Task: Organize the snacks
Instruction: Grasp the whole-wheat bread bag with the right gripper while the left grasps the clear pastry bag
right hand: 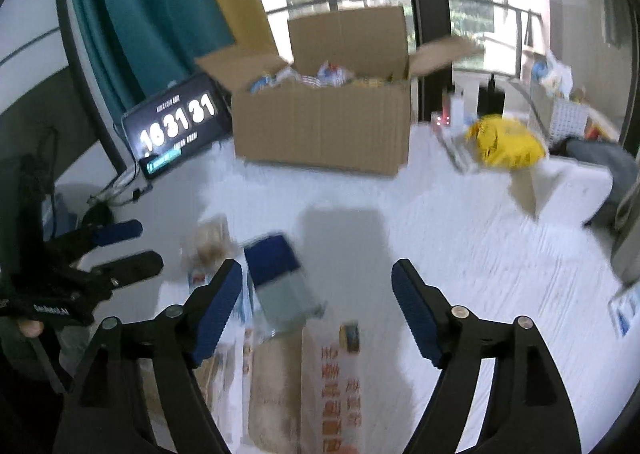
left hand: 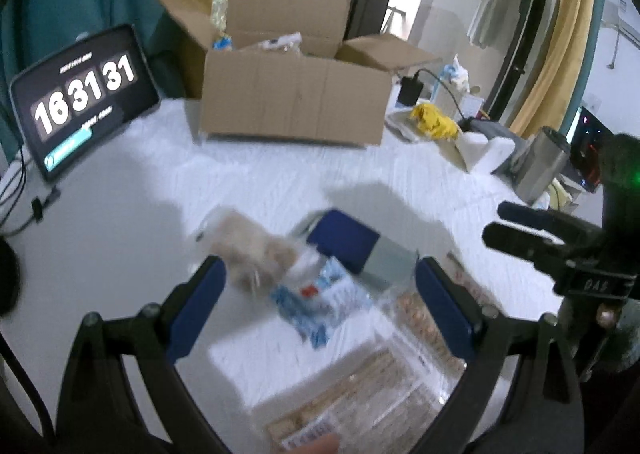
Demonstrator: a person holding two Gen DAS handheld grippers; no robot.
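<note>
Step in hand: the approach to a pick-up; both tools hang over the loose snacks near the front of the white tabletop (left hand: 120, 246), none of them gripped yet.

Left tool (left hand: 320, 306): jaws wide apart, empty, straddling a blue-and-white packet (left hand: 316, 302) without touching it.

Right tool (right hand: 318, 306): jaws spread wide, nothing between the pads; the tabletop shows through the gap.

Snacks: a pale bun-like pack (left hand: 256, 250), a dark blue and grey box (right hand: 280, 282) and an orange-printed carton (right hand: 340, 382) lie bunched together (motion blur hides the finer labels).

Cardboard box (left hand: 296, 102): open at the back of the tabletop, flaps up, packets already inside; well apart from the loose pile.

Pointing and long axis: the dark blue and grey box lies flat, its long axis running away from the right tool towards the cardboard box, leaning slightly left, blue end farther. The orange-printed carton runs roughly the same way.

Next move, as a judgement: lower a tool across a snack's short side, close on it, then carry it to the cardboard box.

Clock display (left hand: 84, 94): at the left, clear of the work.
</note>
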